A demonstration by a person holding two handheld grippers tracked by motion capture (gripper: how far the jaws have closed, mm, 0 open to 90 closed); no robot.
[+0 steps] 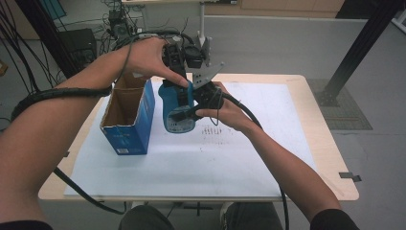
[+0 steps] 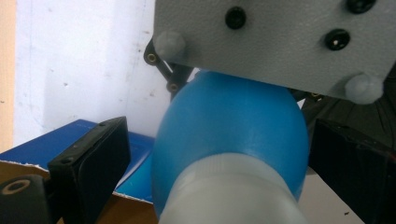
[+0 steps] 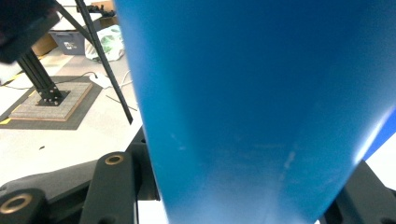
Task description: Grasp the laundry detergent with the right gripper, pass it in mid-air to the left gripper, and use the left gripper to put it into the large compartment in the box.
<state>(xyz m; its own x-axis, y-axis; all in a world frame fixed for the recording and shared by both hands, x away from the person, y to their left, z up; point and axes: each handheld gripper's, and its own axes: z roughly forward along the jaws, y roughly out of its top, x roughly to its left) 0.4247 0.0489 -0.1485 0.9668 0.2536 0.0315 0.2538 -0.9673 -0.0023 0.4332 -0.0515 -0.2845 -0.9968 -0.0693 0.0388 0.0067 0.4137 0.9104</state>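
A blue bottle [image 1: 174, 108] with a whitish cap [image 2: 233, 191] is held in the air above the white sheet. My right gripper [image 1: 186, 113] comes in from the right and is shut on the bottle's body [image 3: 243, 102], one black jaw on each side. My left gripper [image 1: 175, 80] reaches down from above over the bottle's top. Its jaws straddle the cap and the blue shoulder [image 2: 229, 126]. A gap shows between the left pad [image 2: 100, 154] and the bottle, so my left gripper [image 2: 219, 140] stands open. The right gripper's grey plate [image 2: 280, 37] lies just beyond the bottle.
An open blue cardboard box [image 1: 129, 120] stands upright just left of the bottle, and its rim [image 2: 56, 144] lies under my left jaw. A white sheet [image 1: 249, 153] covers the wooden table [image 1: 330, 158]. Cables trail from both grippers. Black frame posts stand at the back.
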